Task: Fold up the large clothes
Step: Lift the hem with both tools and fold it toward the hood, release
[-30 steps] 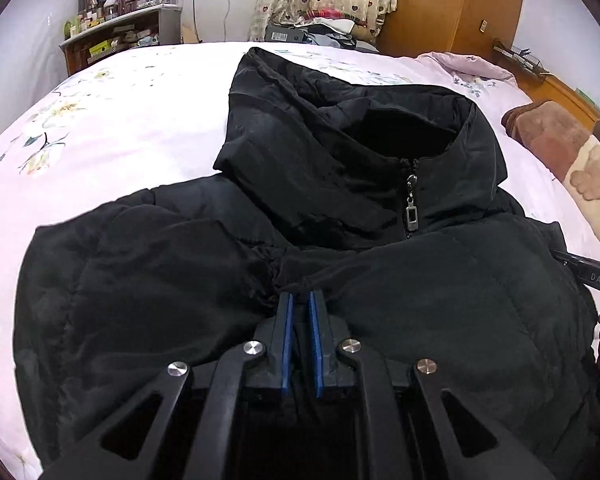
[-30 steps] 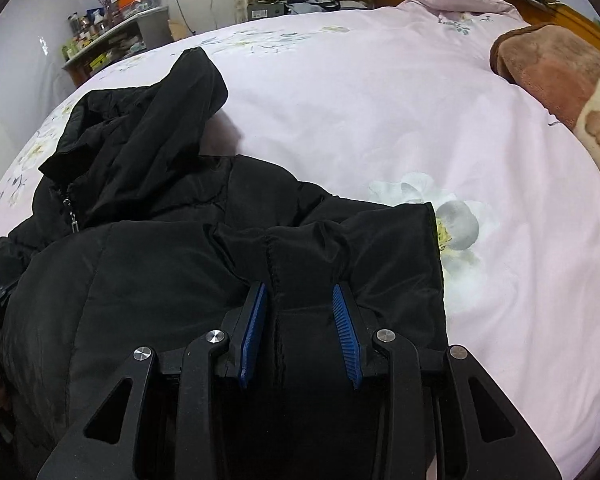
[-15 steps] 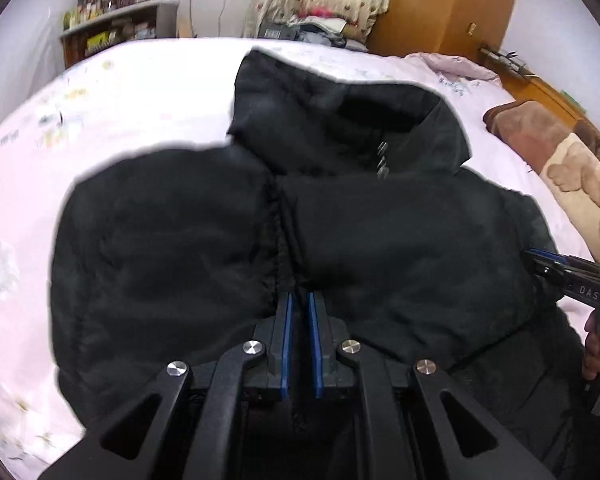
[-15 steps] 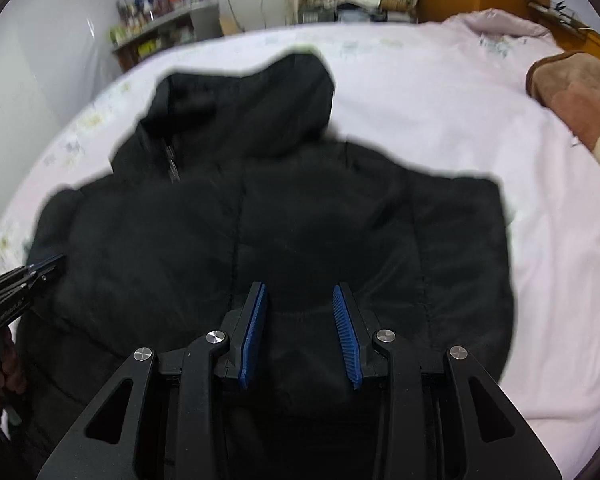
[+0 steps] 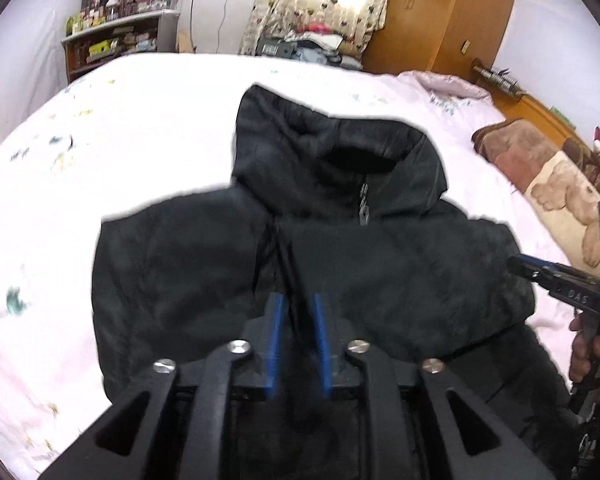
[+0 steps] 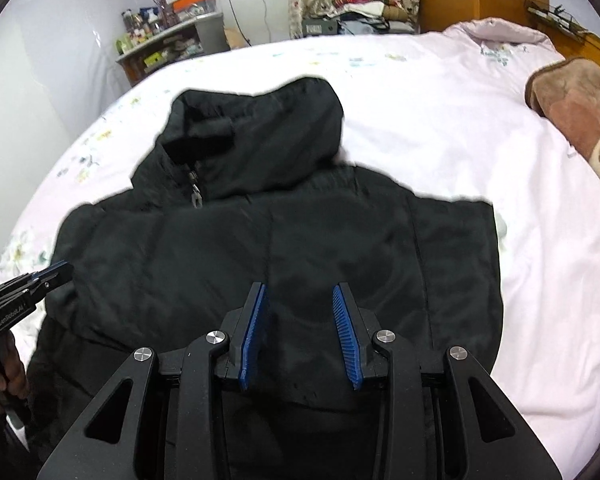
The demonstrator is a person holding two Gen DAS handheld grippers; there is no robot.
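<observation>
A black hooded jacket [image 5: 380,248] lies spread on a bed [image 5: 140,128] with a pale pink floral sheet, hood pointing away, zipper closed at the collar. A shelf [image 5: 116,44] in the far corner holds bottles and boxes. The left gripper [image 5: 298,344] has its blue pads a narrow gap apart with jacket fabric between them. The right gripper [image 6: 300,334] is spread wide above the jacket. A second ago the left pads were nearly together; both cameras now sit farther back.
</observation>
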